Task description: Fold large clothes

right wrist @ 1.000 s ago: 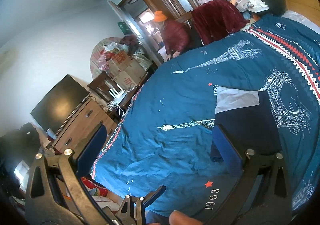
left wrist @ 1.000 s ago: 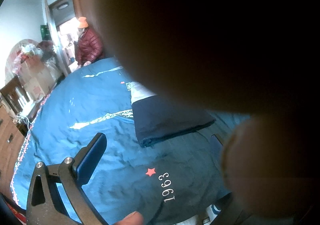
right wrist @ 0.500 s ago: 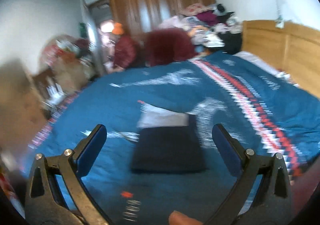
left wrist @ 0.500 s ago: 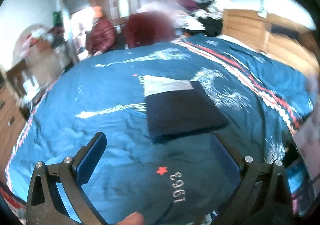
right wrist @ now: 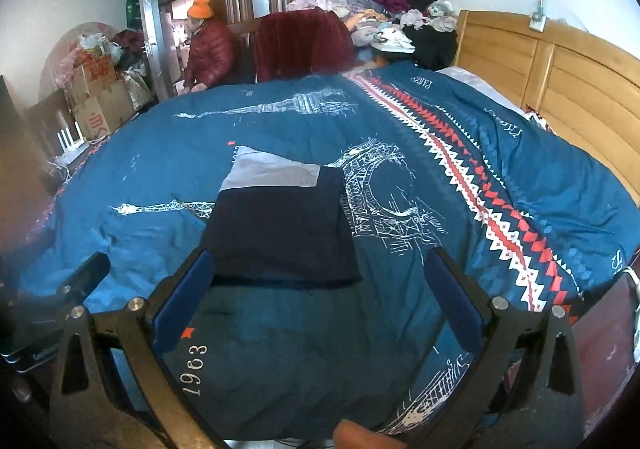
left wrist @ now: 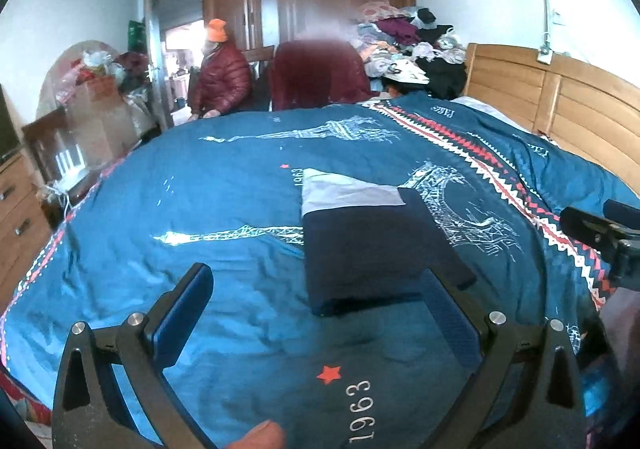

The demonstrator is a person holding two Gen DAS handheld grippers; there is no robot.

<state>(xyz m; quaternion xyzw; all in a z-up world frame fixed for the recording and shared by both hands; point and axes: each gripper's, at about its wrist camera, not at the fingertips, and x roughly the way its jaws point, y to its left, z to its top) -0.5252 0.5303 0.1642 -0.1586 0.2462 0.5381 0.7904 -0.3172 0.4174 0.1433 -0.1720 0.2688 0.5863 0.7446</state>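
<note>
Your left gripper (left wrist: 316, 313) and right gripper (right wrist: 320, 289) both hang over the bed (left wrist: 224, 185) with jaws wide, holding nothing; the folded dark garment (left wrist: 368, 249) lies flat mid-frame on the blue quilt (right wrist: 460, 209), just beyond both

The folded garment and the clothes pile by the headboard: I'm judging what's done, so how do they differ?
The folded garment lies flat as a neat rectangle; the clothes pile is a loose, crumpled heap. The folded garment is dark navy with a pale grey band at its far end; the clothes pile mixes pink, maroon, black and white pieces. The garment rests mid-bed on the blue bedspread; the pile sits beyond the bed's far edge. Both are untouched by either gripper.
</note>
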